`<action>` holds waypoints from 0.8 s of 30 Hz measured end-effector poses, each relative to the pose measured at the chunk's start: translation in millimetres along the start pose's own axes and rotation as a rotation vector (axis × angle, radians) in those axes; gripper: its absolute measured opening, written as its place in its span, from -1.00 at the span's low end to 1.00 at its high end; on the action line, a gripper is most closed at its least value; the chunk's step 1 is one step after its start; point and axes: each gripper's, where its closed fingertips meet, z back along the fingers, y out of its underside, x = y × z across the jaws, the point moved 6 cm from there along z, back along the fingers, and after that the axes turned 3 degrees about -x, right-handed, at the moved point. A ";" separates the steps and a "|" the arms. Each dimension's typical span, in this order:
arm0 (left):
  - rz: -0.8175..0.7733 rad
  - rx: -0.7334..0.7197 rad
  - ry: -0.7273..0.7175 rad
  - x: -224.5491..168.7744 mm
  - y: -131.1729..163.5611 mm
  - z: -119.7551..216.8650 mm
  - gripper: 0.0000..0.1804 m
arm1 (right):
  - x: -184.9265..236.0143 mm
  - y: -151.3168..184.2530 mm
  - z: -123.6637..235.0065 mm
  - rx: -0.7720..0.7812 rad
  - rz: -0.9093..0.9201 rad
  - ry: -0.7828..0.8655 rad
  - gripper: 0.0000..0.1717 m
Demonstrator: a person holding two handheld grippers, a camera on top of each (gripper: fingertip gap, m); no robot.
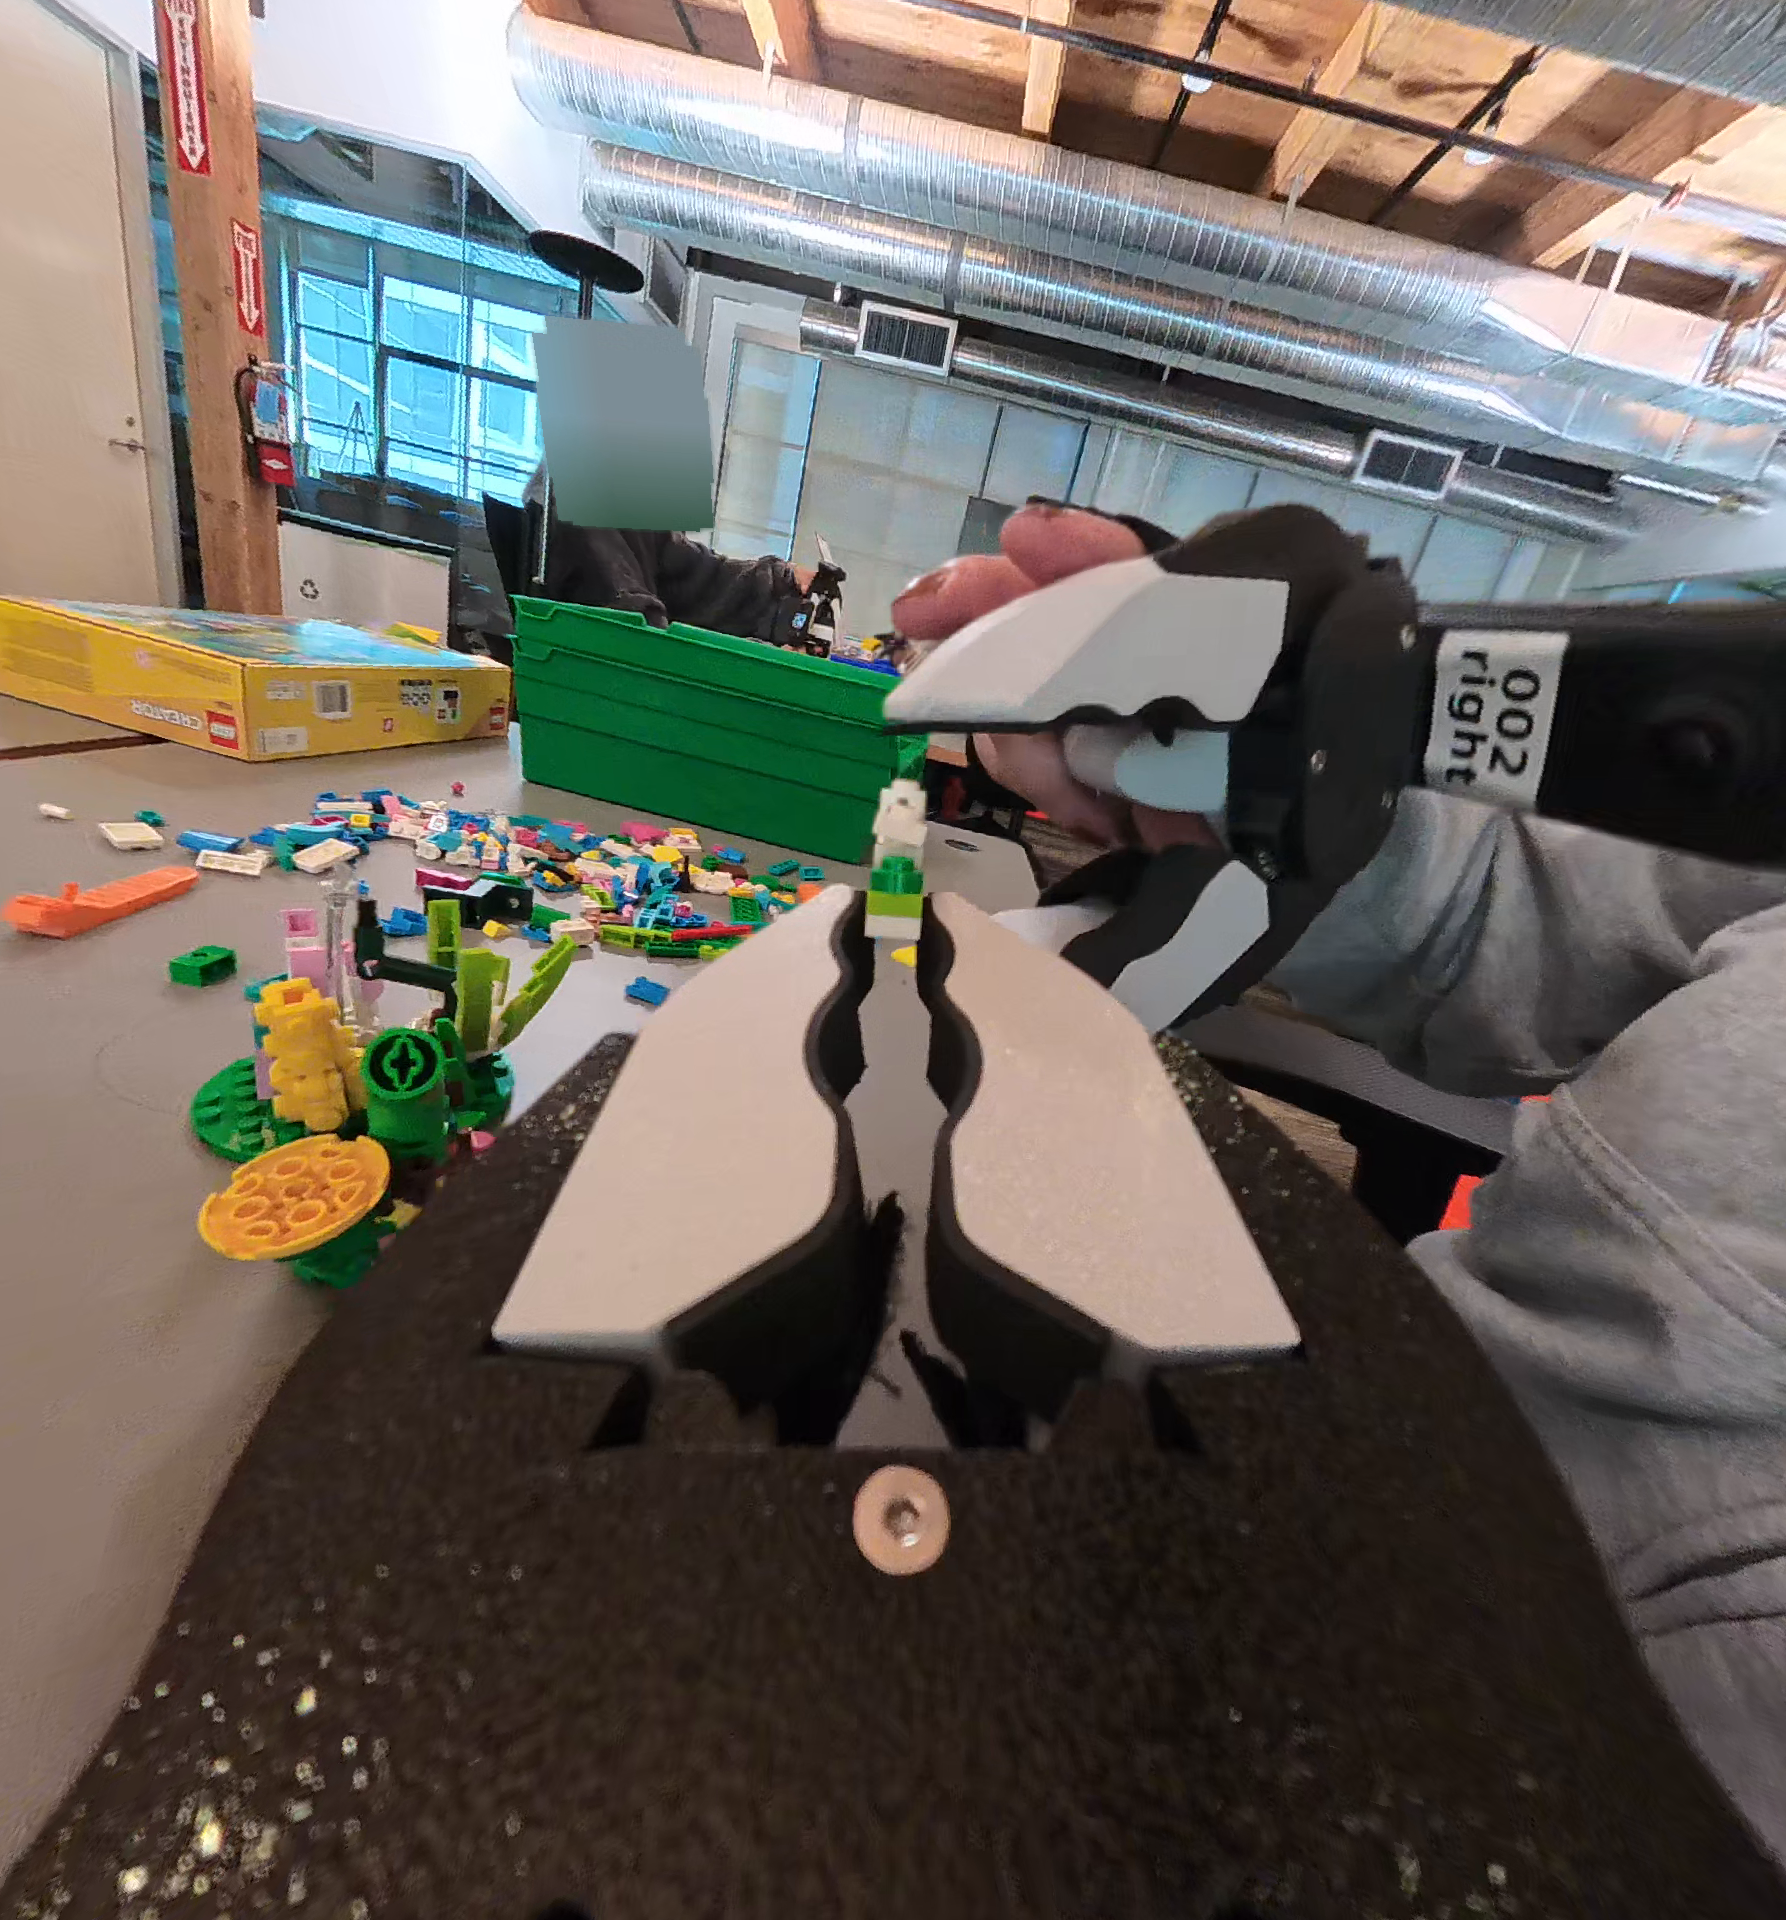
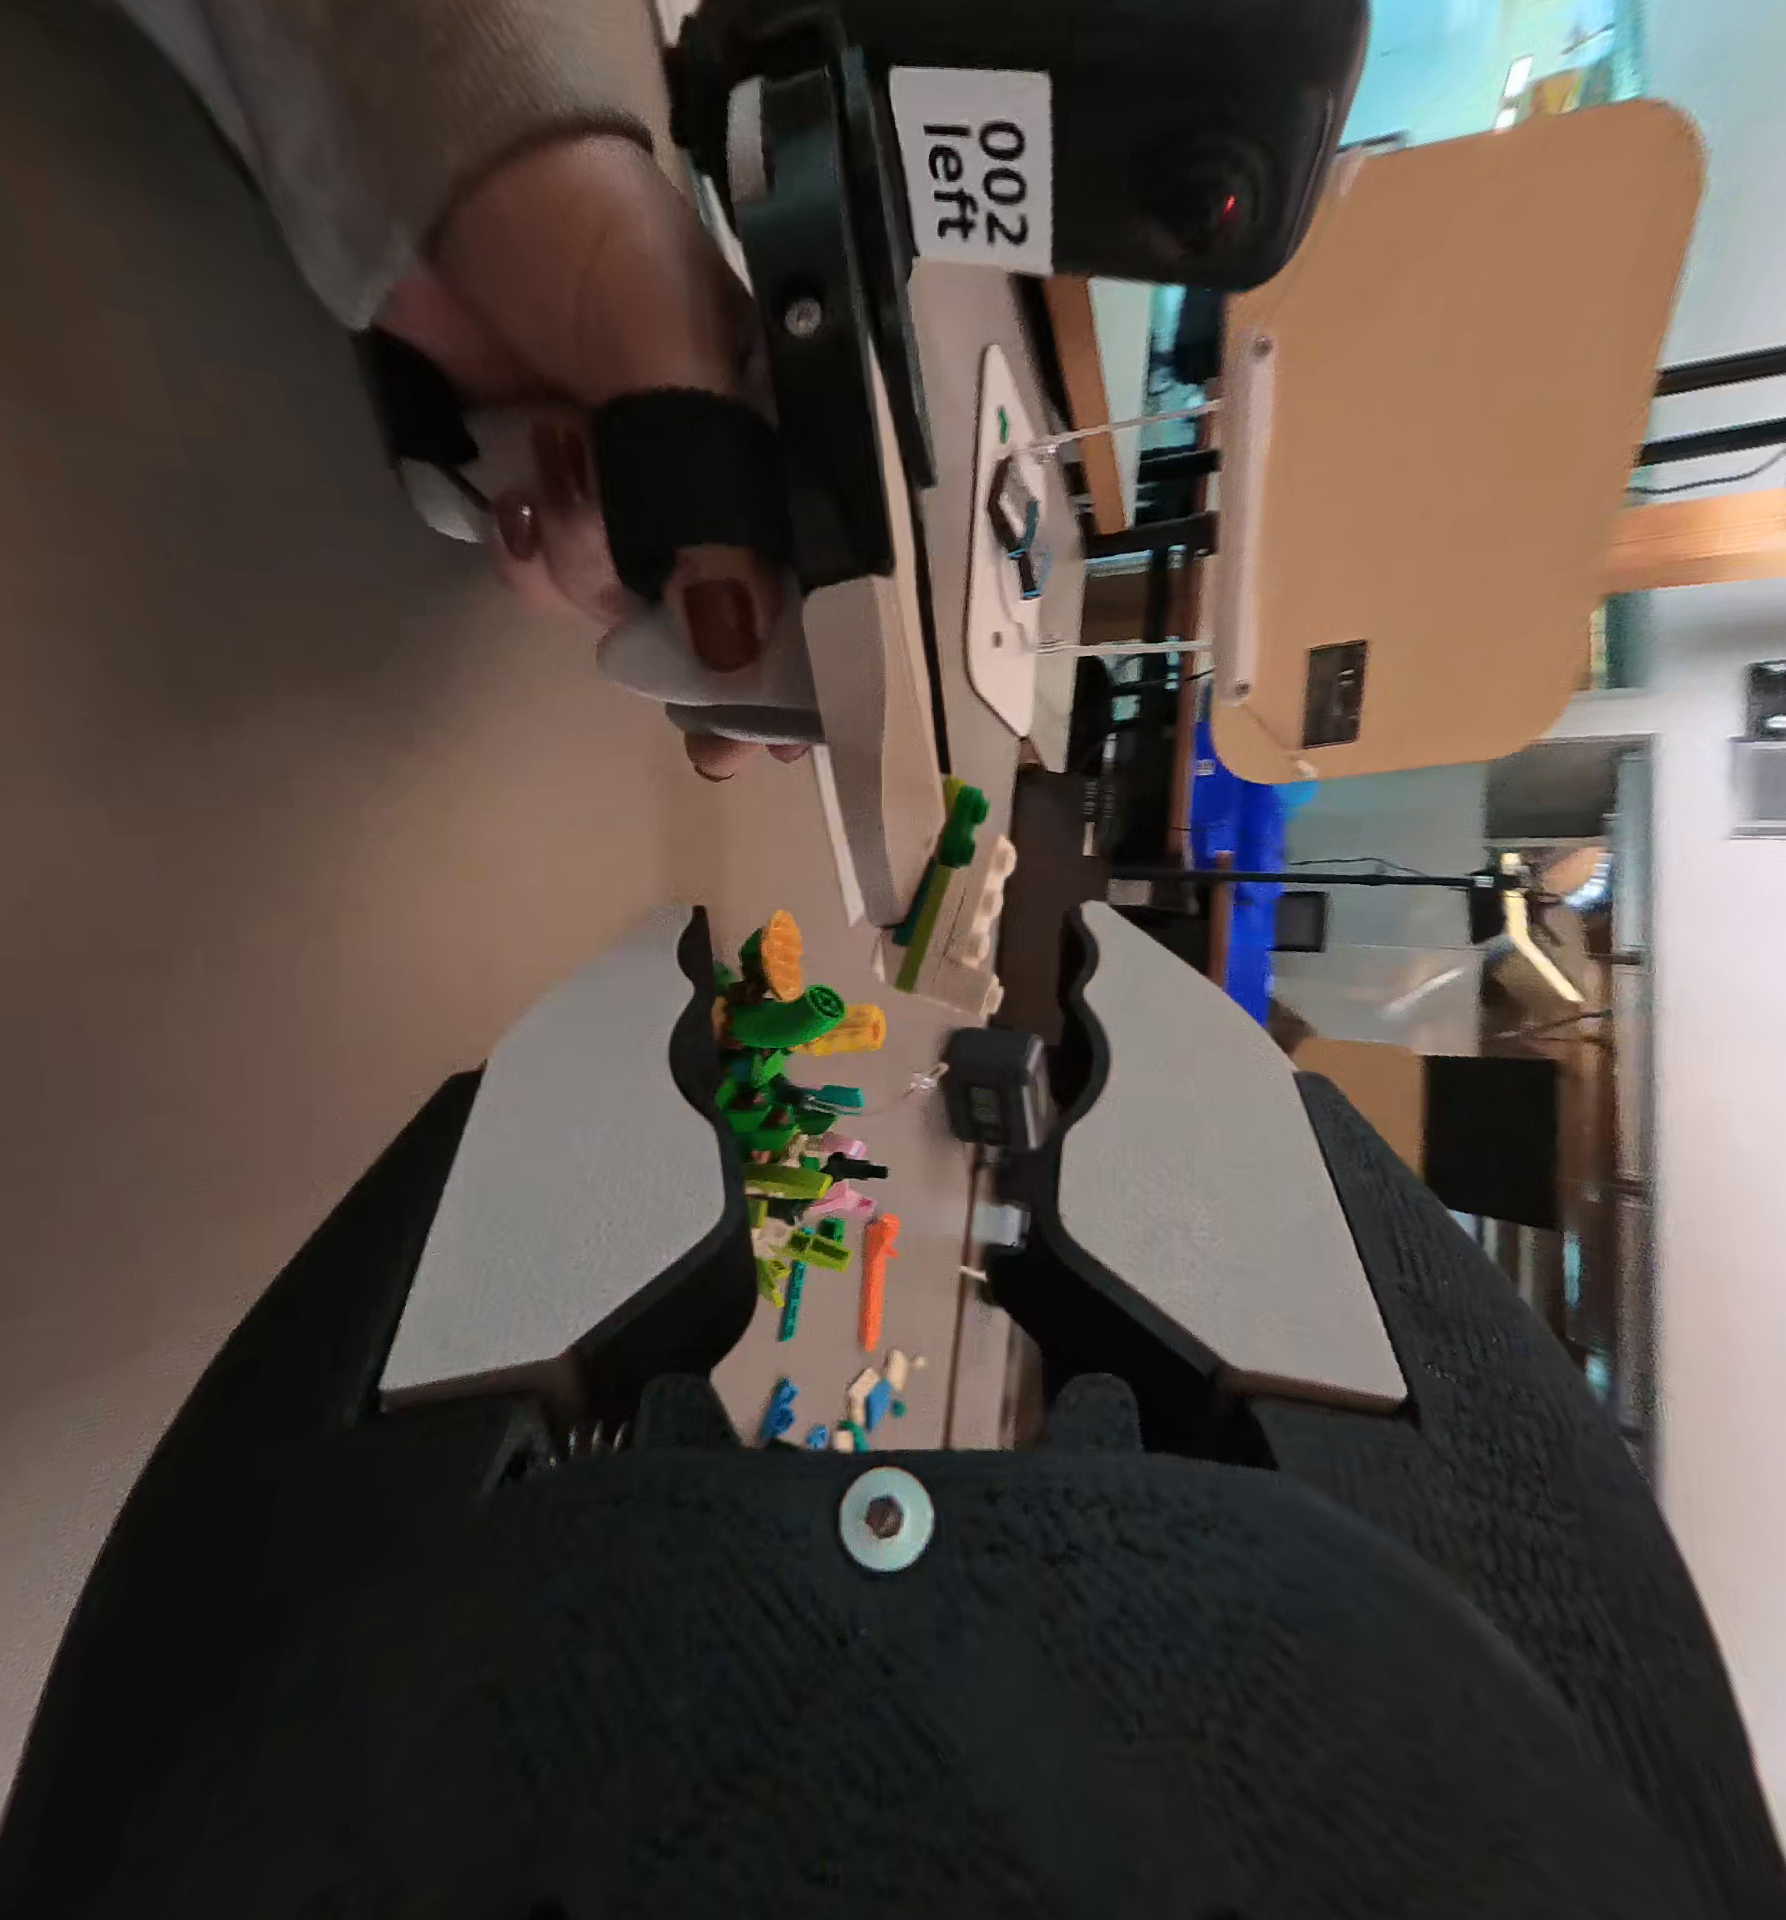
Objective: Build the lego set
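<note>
**Left tongs pinch a brick stack, right tongs spread beside it**

The left gripper [image 1: 894,920] is pressed onto a small green-and-white brick stack [image 1: 897,883], whose long axis runs straight out past its fingertips. The right gripper [image 2: 884,925], jaws spread and empty, has the stack [image 2: 956,914] just ahead of its tips, lying across their gap.

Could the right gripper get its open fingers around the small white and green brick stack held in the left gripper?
Probably yes. The right gripper stands open right beside the brick stack, whose white top pokes free above the left gripper's fingertips, with nothing between them.
</note>
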 end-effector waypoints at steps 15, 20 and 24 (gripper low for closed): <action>0.088 0.002 0.036 0.4 0.9 0.1 -0.91 | 0.8 0.3 -12.9 0.093 0.050 0.181 -0.74; 0.109 -0.028 0.049 0.8 -1.7 2.2 -0.91 | 0.7 -0.9 -13.8 0.075 -0.056 0.253 -0.75; 0.114 -0.041 0.049 1.3 -2.6 3.2 -0.91 | 0.6 -1.1 -14.7 0.065 -0.096 0.285 -0.76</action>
